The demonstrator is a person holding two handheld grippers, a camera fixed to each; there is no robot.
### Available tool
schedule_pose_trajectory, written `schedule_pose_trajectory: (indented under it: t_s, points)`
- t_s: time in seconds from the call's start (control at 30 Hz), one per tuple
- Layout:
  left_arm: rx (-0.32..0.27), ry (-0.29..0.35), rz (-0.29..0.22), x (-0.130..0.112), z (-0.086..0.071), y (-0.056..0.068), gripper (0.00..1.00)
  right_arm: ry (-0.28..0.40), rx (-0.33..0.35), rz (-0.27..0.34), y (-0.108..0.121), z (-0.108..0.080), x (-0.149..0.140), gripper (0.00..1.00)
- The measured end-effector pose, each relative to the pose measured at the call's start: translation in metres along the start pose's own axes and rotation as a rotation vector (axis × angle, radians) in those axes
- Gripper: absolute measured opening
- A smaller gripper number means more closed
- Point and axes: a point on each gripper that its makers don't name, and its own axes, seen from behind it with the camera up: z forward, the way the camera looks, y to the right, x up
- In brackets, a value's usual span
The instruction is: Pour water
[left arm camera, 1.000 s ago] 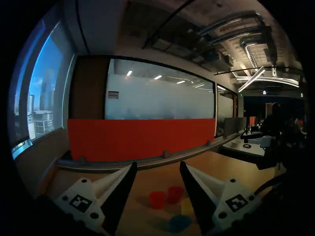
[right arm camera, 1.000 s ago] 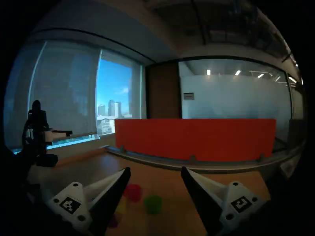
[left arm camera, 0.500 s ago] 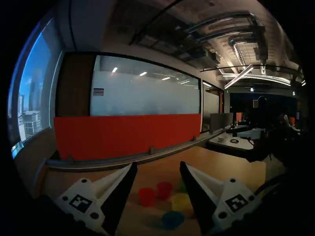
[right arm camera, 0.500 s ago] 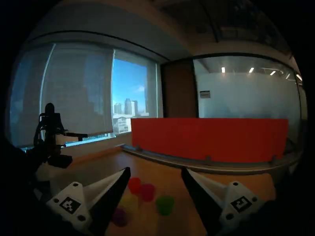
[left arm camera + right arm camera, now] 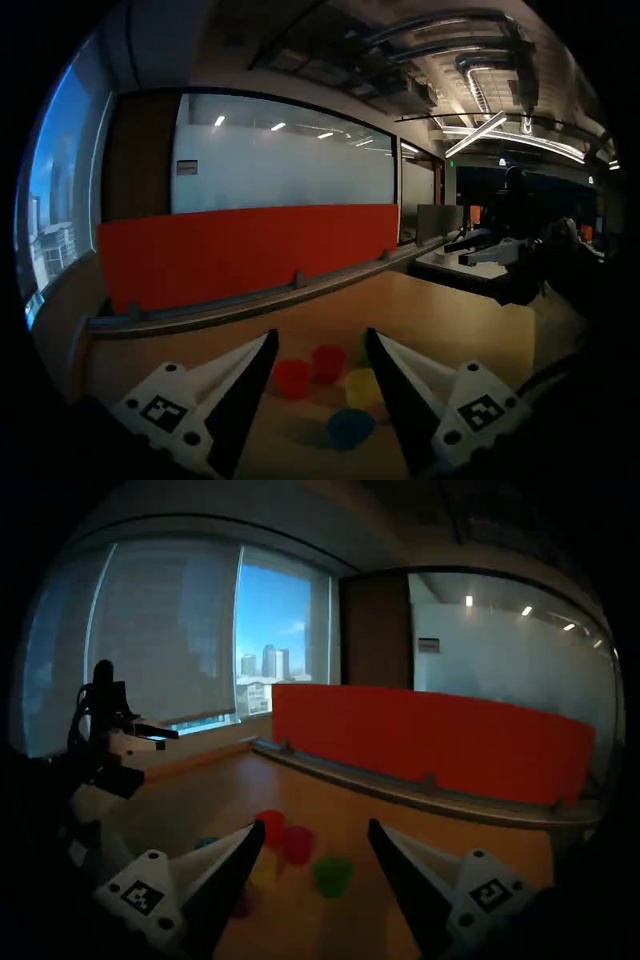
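The long wooden table (image 5: 448, 312) spread across the lower half of the left gripper view, from the lower left to the right edge. Behind it, a flat orange partition panel (image 5: 240, 248) ran across the middle of the frame, with a frosted glass wall (image 5: 280, 168) above it. In the right gripper view, a tall window (image 5: 276, 648) showing blue sky and towers stood in the upper centre.

My left gripper (image 5: 320, 336) came in from the bottom of its view. Its two white-and-black fingers were spread wide and held nothing. My right gripper (image 5: 314, 826) sat the same way at the bottom of its view, fingers wide apart and empty.

The cups stood in a close cluster on the table, low in the centre of each frame, in the gap beyond my fingertips. In the left gripper view, the small round red plastic cup (image 5: 292, 378) was on the left. The pinkish plastic cup (image 5: 328, 362) stood just beside it to the right. The yellow plastic cup (image 5: 362, 387) was lower and further right, and the blue plastic cup (image 5: 350, 426) lowest of all. In the right gripper view, the green plastic cup (image 5: 332, 876) stood at the lower centre, slightly apart on the right of the cluster. I could not tell whether any cup held water.
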Motion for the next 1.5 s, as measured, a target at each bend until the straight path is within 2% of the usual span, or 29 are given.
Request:
schedule_pose_trajectory:
  t_s: [0.37, 0.67, 0.97, 1.17, 1.5]
  points:
    - [-0.044, -0.059, 0.005, -0.020, 0.005, 0.002, 0.80, -0.072, 0.019, -0.038, 0.001, 0.011, -0.015, 1.00]
    - [-0.074, -0.115, 0.025, -0.049, 0.011, 0.006, 0.80, -0.107, 0.025, -0.041, 0.005, 0.025, -0.030, 0.99]
    - [-0.094, -0.169, 0.019, -0.077, 0.021, 0.006, 0.80, -0.144, 0.039, -0.042, 0.007, 0.040, -0.049, 0.99]
    - [-0.112, -0.188, 0.032, -0.091, 0.026, 0.007, 0.80, -0.165, 0.041, -0.051, 0.010, 0.049, -0.062, 0.99]
    - [-0.138, -0.242, 0.046, -0.120, 0.030, 0.011, 0.80, -0.203, 0.043, -0.055, 0.015, 0.065, -0.084, 0.99]
